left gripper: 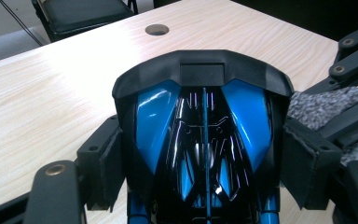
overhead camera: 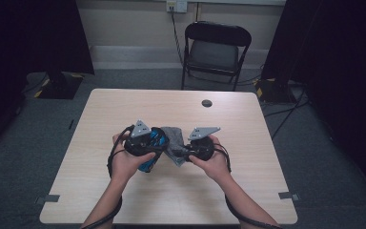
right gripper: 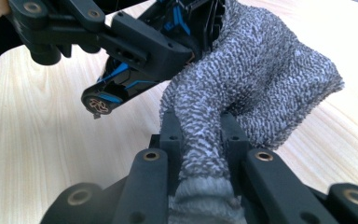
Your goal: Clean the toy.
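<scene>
left gripper [left gripper: 204, 172] clamps blue object [left gripper: 204, 140] | right gripper [right gripper: 200, 158] pinches grey cloth [right gripper: 261, 70], seemingly

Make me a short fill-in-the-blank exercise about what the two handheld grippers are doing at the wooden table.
1. The left gripper clamps a glossy blue and ____ plastic object.
2. The right gripper pinches a speckled ____ knitted cloth.
3. Both are held above the light ____ table.
4. Beyond the table stands a folding black ____.

Missing words: black; grey; wooden; chair
</scene>
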### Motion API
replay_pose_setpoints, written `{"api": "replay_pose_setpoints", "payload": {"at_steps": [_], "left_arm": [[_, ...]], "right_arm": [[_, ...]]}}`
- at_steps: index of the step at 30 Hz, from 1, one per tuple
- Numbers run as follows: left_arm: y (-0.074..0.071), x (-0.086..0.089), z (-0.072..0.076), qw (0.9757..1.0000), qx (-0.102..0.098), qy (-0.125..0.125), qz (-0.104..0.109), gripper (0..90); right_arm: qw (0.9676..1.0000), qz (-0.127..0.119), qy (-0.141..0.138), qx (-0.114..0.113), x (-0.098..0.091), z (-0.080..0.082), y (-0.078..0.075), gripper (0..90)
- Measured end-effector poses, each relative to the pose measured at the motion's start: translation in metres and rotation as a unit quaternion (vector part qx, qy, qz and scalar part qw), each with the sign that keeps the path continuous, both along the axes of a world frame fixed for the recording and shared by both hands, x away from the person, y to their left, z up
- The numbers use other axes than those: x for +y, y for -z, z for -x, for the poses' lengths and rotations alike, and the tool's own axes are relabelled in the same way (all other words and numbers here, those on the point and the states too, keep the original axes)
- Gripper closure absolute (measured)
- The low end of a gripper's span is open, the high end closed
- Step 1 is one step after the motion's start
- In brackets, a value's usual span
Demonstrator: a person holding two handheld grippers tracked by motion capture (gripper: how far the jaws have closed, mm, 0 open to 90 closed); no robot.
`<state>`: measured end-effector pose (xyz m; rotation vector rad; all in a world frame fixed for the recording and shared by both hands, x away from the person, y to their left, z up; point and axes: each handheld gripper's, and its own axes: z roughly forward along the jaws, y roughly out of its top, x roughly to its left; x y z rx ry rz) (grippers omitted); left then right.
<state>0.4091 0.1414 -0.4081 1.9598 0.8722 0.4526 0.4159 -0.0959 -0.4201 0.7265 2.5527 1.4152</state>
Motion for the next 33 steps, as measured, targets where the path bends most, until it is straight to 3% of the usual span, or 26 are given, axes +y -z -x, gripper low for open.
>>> {"api": "replay_pose_setpoints", "payload": {"at_steps": [17,33], "left_arm": [[-0.005,-0.012,-0.007,1.0,0.0,-0.001,-0.008,25.6],[-0.009,-0.019,-0.016,0.9999,0.006,-0.009,0.007,25.6]], "right_arm": [[0.9998,0.017,-0.011,-0.004,0.004,0.002,0.002,76.7],[0.9992,0.022,-0.033,0.006,0.015,0.009,0.014,76.7]]}}
